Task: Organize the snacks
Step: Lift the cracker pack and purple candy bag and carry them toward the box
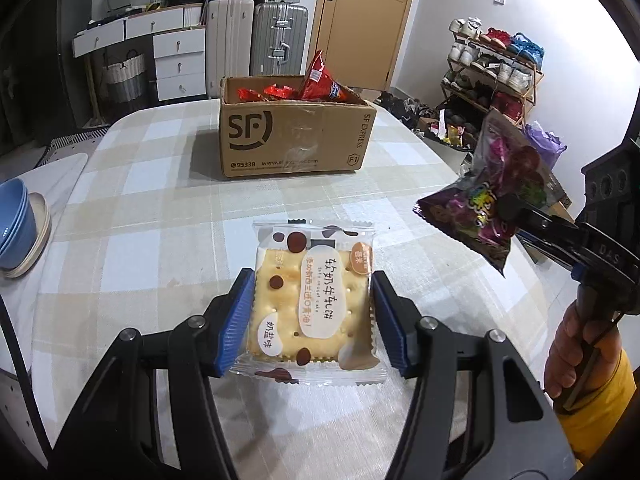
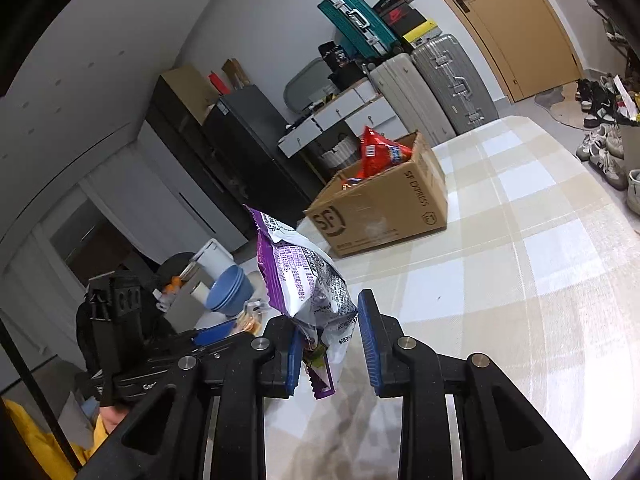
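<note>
Cardboard box (image 1: 296,140) waiting open at upper centre for both snacks: cracker packet (image 1: 314,300) clamped flat between left tongs (image 1: 314,322) at lower centre, purple bag (image 1: 486,204) pinched by right tongs (image 1: 510,210), above checked surface (image 1: 160,216).

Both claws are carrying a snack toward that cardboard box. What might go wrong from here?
The right claw grips the purple bag only by a crumpled end, so it might slip out. The cardboard box already has a red bag sticking above its rim, so the cracker packet may land on top and slide off.
</note>
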Tool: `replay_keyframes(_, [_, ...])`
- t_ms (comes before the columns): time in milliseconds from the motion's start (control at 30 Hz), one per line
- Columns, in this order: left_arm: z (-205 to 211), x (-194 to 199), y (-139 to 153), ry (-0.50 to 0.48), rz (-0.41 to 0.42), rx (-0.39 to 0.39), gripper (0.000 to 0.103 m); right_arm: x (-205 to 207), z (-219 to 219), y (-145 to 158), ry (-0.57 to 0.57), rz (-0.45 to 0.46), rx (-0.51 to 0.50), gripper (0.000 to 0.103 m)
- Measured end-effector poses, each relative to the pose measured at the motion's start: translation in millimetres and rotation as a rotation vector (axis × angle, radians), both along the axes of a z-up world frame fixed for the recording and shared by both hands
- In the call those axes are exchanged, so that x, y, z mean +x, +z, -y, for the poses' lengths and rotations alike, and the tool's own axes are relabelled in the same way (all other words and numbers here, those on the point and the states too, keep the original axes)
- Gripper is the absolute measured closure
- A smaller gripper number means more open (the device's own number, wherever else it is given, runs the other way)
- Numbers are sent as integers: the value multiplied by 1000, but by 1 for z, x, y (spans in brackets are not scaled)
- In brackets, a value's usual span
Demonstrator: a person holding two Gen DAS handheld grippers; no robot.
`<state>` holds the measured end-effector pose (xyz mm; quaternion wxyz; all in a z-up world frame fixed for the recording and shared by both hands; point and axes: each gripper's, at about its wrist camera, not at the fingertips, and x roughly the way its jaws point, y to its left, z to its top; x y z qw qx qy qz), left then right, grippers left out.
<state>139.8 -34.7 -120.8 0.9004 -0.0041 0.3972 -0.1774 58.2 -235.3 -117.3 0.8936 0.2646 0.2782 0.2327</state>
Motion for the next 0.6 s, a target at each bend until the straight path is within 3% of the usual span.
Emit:
replay_keyframes(267, [-19, -26, 8, 19, 14, -23, 48, -21, -15, 16, 22, 22, -1, 77])
replay_keyframes(600, [-28, -36, 11, 21, 9, -35, 48, -14, -23, 17, 37, 20, 8, 77])
